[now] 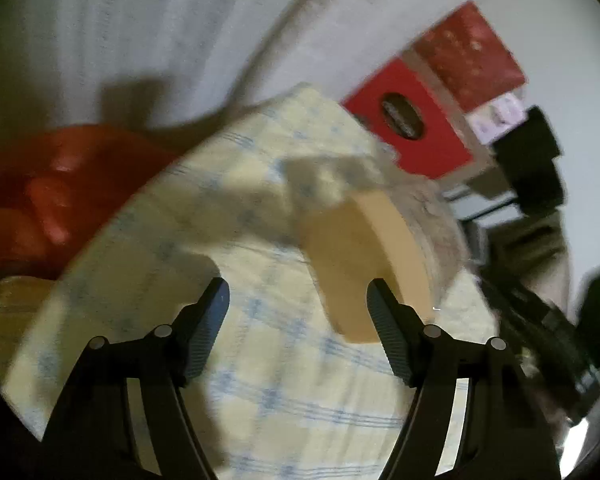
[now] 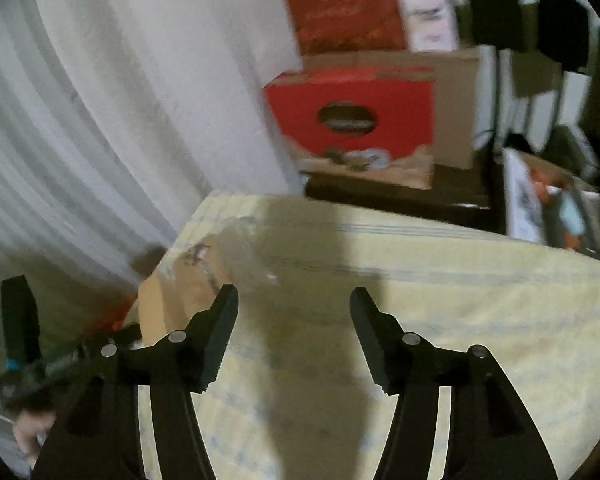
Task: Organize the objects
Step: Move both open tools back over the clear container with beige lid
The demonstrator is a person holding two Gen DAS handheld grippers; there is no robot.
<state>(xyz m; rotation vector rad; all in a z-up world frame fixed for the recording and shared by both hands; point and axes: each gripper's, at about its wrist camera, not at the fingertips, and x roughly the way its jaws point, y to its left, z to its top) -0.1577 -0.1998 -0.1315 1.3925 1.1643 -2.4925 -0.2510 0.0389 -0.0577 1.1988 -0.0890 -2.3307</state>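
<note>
The tape roll (image 1: 364, 264), a thick tan ring, stands on edge right of centre in the left wrist view, on the checked cloth (image 1: 268, 360) over the worktop, its flat face turned toward the lower left and its hole's axis running roughly level. It looks light and stiff with a smooth rim, so pinching across the wall through the hole seems safest. The left hand-held gripper (image 1: 298, 298) is released, nothing between its fingers; the right hand-held gripper (image 2: 294, 306) likewise gapes empty. Red boxes (image 2: 352, 116) sit behind.
</note>
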